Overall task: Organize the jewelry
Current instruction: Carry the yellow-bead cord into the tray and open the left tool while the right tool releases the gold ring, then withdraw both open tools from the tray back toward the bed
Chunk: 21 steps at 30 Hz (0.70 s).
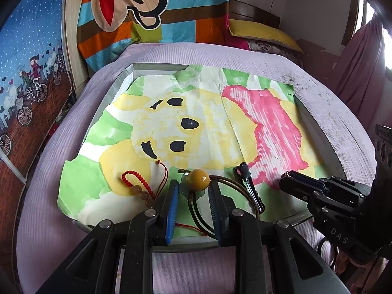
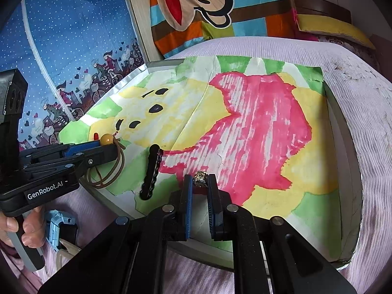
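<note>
My left camera sits just behind my left tongs (image 1: 193, 191), low and close over the near edge of the tray (image 1: 122, 76), facing the far wall. My right tongs (image 1: 289, 175) show at its right edge. My right camera rides behind my right tongs (image 2: 200, 183), equally low, looking the same way from further right; my left tongs (image 2: 107, 147) enter from its left. Both views share the painted sheet (image 1: 208, 112), the yellow bead (image 1: 198, 180) and the black clip (image 1: 247, 178).
</note>
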Available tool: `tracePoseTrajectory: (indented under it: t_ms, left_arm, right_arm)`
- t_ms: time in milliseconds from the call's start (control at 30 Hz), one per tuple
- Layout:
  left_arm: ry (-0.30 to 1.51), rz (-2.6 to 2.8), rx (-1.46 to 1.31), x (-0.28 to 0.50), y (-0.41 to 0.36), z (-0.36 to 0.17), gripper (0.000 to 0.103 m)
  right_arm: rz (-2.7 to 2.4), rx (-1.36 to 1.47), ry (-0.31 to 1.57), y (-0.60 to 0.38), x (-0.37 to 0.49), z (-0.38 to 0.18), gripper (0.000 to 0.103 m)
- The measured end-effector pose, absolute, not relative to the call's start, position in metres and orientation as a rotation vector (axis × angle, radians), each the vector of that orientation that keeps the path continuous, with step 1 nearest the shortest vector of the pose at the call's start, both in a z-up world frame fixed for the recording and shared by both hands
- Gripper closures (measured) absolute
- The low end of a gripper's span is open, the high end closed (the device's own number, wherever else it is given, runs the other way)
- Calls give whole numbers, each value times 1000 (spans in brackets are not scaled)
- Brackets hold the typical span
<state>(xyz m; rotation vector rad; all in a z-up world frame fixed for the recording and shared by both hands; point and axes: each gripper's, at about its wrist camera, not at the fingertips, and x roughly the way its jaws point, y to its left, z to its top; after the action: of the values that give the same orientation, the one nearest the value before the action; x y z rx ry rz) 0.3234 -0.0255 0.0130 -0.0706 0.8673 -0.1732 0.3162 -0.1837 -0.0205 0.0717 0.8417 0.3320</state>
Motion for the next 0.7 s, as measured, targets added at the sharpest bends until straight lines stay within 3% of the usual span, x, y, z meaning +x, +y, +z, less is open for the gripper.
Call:
tracePoseTrajectory:
  t_ms: [100, 133, 333, 467, 567, 633, 700]
  left_arm:
    - [850, -167, -69, 318, -24, 14, 60]
    - [841, -167, -76, 316, -23, 15, 48]
    - [768, -176, -109, 298, -16, 22, 45]
    - [664, -170, -122, 271, -11, 32, 30]
    - [586, -169, -117, 250, -9, 41, 22]
    - [543, -168, -123, 237, -8, 45, 14]
    - [498, -169, -137, 223, -6, 48, 4]
  right_arm:
    - [333, 89, 823, -187, 313, -20, 92]
    - [331, 92, 813, -188, 312, -20, 92]
    - [308, 98, 734, -197, 293, -9, 91]
    - [283, 113, 632, -206, 269, 5, 62]
    - [266, 120, 561, -211, 249, 15, 61]
    - [256, 122, 509, -215, 234, 21, 53]
    - [240, 126, 452, -218, 217, 25, 35]
